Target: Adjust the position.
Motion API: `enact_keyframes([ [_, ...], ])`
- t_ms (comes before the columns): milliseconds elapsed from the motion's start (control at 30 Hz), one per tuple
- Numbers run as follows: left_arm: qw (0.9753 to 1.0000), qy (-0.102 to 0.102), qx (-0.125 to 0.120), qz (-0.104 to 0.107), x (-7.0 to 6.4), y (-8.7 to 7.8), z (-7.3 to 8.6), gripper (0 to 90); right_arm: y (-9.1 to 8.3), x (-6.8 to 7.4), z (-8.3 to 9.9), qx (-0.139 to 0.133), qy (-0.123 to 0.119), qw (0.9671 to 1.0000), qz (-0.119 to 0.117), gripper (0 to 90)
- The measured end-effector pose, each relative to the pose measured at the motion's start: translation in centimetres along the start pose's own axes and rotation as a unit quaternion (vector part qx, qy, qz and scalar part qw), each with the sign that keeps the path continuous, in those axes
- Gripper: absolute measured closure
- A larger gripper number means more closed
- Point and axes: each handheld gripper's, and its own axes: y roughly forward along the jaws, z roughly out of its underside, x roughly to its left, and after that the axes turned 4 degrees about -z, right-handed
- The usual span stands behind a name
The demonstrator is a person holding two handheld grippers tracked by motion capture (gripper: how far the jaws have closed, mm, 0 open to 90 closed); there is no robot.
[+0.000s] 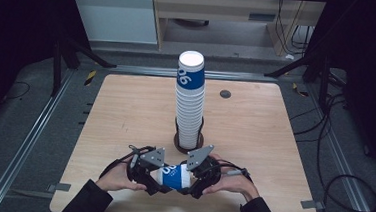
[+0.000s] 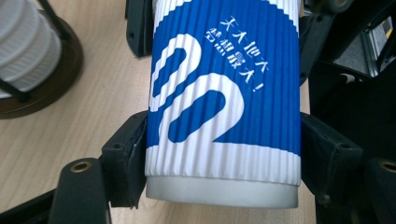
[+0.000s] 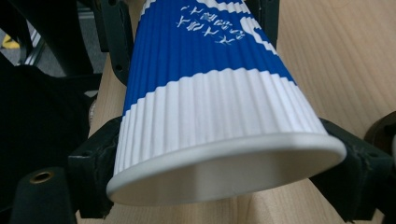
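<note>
L hand-held gripper (image 1: 147, 179) & R hand-held gripper (image 1: 197, 181) clamp cup (image 1: 173, 175), hiding its ends.

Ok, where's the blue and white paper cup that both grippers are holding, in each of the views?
High view: the cup lies sideways at bottom centre, between both grippers.
Left gripper view: centre, base end nearest the camera.
Right gripper view: centre, open rim nearest the camera.
Shared landmark: the wooden table.

The cup (image 2: 224, 107) is ribbed paper — corrugated, matt blue and white, with a smooth rolled rim. The table (image 1: 125, 111) is pale wood-grain, satin. Both grippers' jaws are matt black plastic — the stack's holder (image 1: 189, 145) dark and glossy.
</note>
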Motion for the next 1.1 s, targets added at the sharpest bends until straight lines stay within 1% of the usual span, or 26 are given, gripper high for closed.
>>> enact_keyframes([
  [33, 1.0000, -0.003, -0.002, -0.004, 0.1, -0.2, 0.1, 26.4, 0.0, 0.0, 0.0, 0.000, 0.000, 1.0000, 0.000, 10.9],
  [133, 0.9998, -0.013, -0.015, -0.009, 0.5, -0.8, 0.3, 26.5, -0.9, -0.3, 0.0, -0.024, 0.010, 0.9996, 0.012, 8.8],
  [167, 0.9997, -0.013, -0.021, -0.008, 0.6, -1.0, 0.4, 26.5, -1.4, -0.4, 0.0, -0.037, 0.012, 0.9991, 0.018, 8.4],
  [233, 0.9991, -0.020, -0.035, -0.012, 0.9, -1.5, 0.6, 26.5, -2.2, -0.6, 0.0, -0.058, 0.020, 0.9978, 0.027, 7.8],
  [300, 0.9981, -0.029, -0.051, -0.019, 1.3, -2.2, 0.8, 26.4, -3.1, -0.8, 0.2, -0.081, 0.030, 0.9956, 0.037, 7.7],
  [333, 0.9970, -0.038, -0.063, -0.023, 1.4, -2.4, 1.0, 26.5, -3.5, -0.9, 0.3, -0.091, 0.034, 0.9944, 0.042, 7.7],
  [400, 0.9947, -0.048, -0.086, -0.030, 1.7, -3.1, 1.1, 26.4, -4.2, -1.1, 0.4, -0.109, 0.041, 0.9920, 0.048, 7.5],
  [467, 0.9915, -0.058, -0.113, -0.028, 1.9, -3.8, 1.2, 26.4, -4.7, -1.3, 0.6, -0.132, 0.049, 0.9888, 0.050, 7.9],
  [567, 0.9870, -0.064, -0.144, -0.028, 1.9, -4.5, 1.3, 26.4, -5.2, -1.4, 0.7, -0.160, 0.060, 0.9844, 0.042, 8.2],
  [667, 0.9841, -0.063, -0.165, -0.019, 1.8, -4.6, 1.2, 26.4, -5.2, -1.4, 0.6, -0.167, 0.062, 0.9833, 0.035, 8.4],
  [733, 0.9828, -0.059, -0.175, -0.010, 1.5, -4.5, 0.9, 26.4, -5.0, -1.3, 0.5, -0.172, 0.062, 0.9828, 0.026, 8.5],
  [800, 0.9823, -0.052, -0.180, -0.004, 1.2, -4.4, 0.7, 26.4, -4.9, -1.2, 0.4, -0.175, 0.062, 0.9824, 0.016, 8.4],
  [900, 0.9821, -0.046, -0.182, -0.003, 0.9, -4.3, 0.4, 26.4, -4.8, -1.1, 0.3, -0.193, 0.065, 0.9789, -0.004, 8.8],
  [967, 0.9824, -0.041, -0.182, 0.001, 0.7, -4.1, 0.3, 26.4, -4.8, -1.1, 0.2, -0.203, 0.069, 0.9767, -0.016, 9.5],
  [1033, 0.9834, -0.035, -0.178, 0.001, 0.4, -3.9, 0.1, 26.4, -4.7, -1.1, 0.2, -0.206, 0.069, 0.9759, -0.022, 9.8],
  [1100, 0.9847, -0.030, -0.171, -0.001, 0.2, -3.6, -0.1, 26.5, -4.6, -1.0, 0.1, -0.203, 0.071, 0.9761, -0.027, 9.9],
])
